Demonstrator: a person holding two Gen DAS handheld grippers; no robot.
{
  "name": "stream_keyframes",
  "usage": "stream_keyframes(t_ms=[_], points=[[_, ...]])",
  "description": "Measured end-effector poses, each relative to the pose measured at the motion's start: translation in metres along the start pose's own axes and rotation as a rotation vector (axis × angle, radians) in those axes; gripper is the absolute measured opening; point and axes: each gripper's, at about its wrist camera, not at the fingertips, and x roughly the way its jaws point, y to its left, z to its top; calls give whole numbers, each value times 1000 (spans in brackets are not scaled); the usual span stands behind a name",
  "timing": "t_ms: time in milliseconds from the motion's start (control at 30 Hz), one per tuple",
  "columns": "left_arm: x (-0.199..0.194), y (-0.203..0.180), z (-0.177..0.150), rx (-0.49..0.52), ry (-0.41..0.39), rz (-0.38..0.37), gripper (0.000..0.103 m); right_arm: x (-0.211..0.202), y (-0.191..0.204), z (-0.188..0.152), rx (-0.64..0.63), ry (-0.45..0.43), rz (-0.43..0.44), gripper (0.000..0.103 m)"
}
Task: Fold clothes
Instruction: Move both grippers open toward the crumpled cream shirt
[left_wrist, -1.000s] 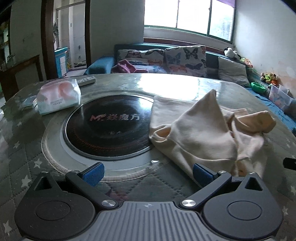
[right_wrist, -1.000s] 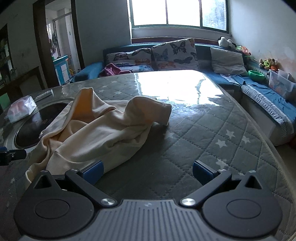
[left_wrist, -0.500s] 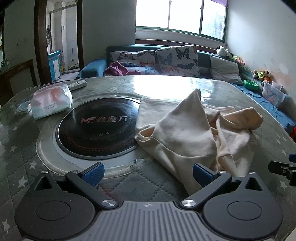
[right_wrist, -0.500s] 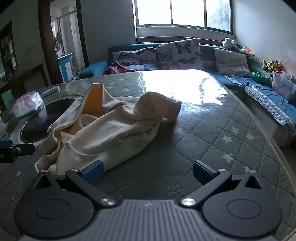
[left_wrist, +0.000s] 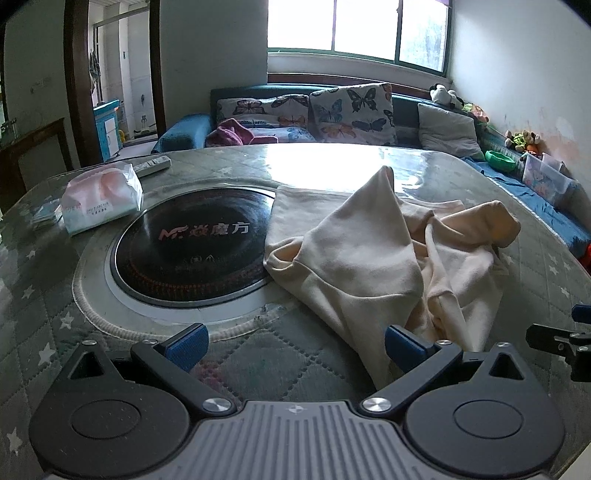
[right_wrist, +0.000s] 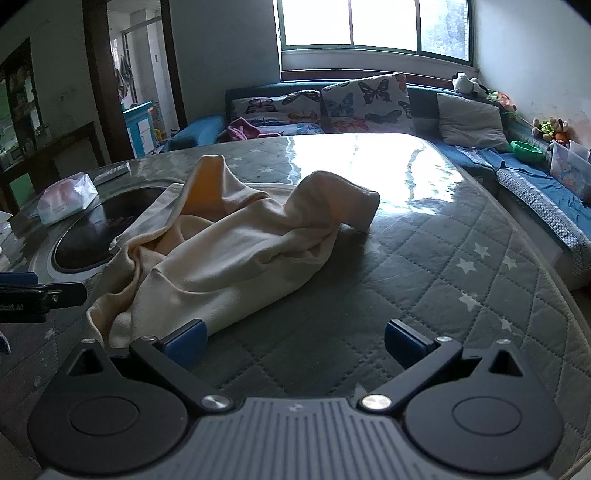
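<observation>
Between my two tongs the cream garment (left_wrist: 369, 258) is lying in a crumpled heap on the quilted table (right_wrist: 424, 288), and I am holding nothing yet. My left tongs (left_wrist: 295, 345) are standing wide open, the right-hand pad just touching the near hem; my right tongs (right_wrist: 295, 341) are gaping too, their left pad beside the same edge. Compared with a second ago, I am seeing the cloth from farther back and a little more to the side, so I am backing both tongs off rather than closing in. One sleeve is still draped over the black cooktop (left_wrist: 184, 251), with the tissue pack (left_wrist: 99, 201) beyond. I judge folding has not begun; spreading it flat comes first.
</observation>
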Motion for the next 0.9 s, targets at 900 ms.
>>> stream_keyframes(t_ms=[900], points=[[7, -9, 11, 42, 8, -11, 103, 14, 11, 8, -33, 28, 38, 103]])
